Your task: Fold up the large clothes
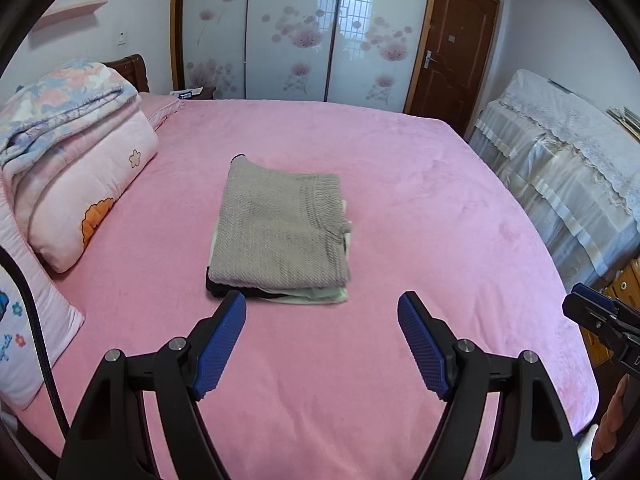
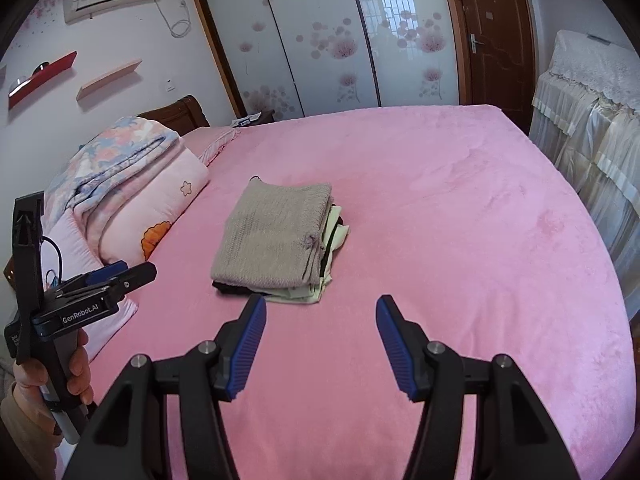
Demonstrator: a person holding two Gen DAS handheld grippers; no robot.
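Observation:
A folded grey knit sweater (image 1: pixel 280 228) lies on top of a stack of folded clothes, with a pale green garment (image 1: pixel 316 296) and a black one (image 1: pixel 224 290) under it, in the middle of the pink bed (image 1: pixel 440 216). My left gripper (image 1: pixel 322 340) is open and empty, held above the bed just short of the stack's near edge. My right gripper (image 2: pixel 320 340) is open and empty, also just short of the stack (image 2: pixel 276 236). The left gripper also shows at the left of the right wrist view (image 2: pixel 120 274).
Folded quilts and pillows (image 1: pixel 68 160) lie piled at the bed's left side. A lace-covered cabinet (image 1: pixel 560 152) stands to the right of the bed. Sliding wardrobe doors (image 1: pixel 296 32) and a brown door (image 1: pixel 452 48) are beyond the far edge.

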